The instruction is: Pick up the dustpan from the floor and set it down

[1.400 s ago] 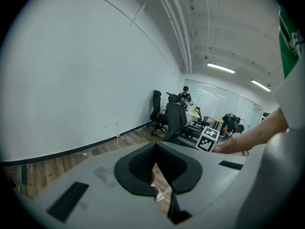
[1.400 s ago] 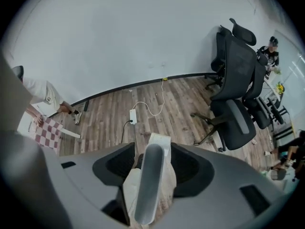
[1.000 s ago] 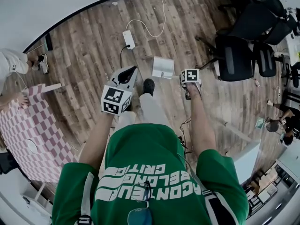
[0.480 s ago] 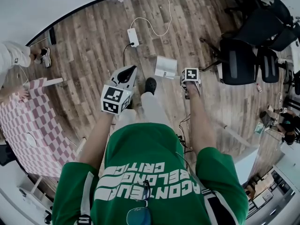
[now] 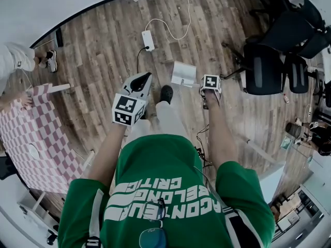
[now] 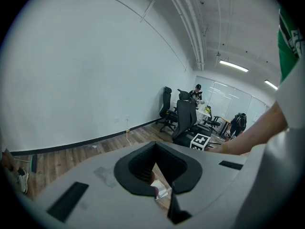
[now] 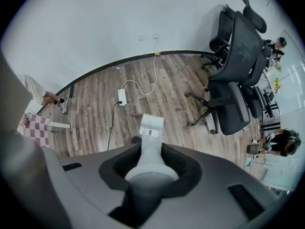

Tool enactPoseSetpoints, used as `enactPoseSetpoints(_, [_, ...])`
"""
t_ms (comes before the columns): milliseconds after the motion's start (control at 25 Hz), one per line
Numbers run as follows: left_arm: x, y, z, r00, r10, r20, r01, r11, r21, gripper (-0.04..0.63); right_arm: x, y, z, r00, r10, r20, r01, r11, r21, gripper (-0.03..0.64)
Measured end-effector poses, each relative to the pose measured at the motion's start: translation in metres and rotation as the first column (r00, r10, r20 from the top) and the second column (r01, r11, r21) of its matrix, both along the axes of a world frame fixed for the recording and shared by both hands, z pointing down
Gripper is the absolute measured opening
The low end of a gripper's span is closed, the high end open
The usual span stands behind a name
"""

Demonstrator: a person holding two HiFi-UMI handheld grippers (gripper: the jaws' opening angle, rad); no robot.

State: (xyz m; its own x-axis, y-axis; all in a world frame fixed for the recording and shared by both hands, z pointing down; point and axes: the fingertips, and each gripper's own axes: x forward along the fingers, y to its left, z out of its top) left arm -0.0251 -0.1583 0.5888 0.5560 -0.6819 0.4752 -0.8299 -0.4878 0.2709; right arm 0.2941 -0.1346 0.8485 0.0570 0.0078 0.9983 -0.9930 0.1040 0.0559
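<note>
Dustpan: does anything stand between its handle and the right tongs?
Nothing visible does. The upright handle of the dustpan is already between the right tongs, which have just been closing and now press on it from both sides.

Colour-wise: the dustpan (image 5: 184,74) is white, the floor (image 5: 98,56) is brown wood-grain planks, the cloth (image 5: 36,133) is pink-and-white checks, the shirt (image 5: 170,159) is green with white lettering, the office chairs (image 5: 265,68) are black and the power strip (image 5: 148,40) is white.
</note>
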Motion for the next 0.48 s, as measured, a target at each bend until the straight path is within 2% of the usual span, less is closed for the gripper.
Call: enactPoseSetpoints(480, [-0.014, 0.002, -0.005, 1.0, -0.014, 0.002, 0.014, 1.0, 0.016, 0.0, 0.001, 0.007, -0.012, 1.0, 0.0, 0.011, 0.0, 0.999, 0.039, 0.114])
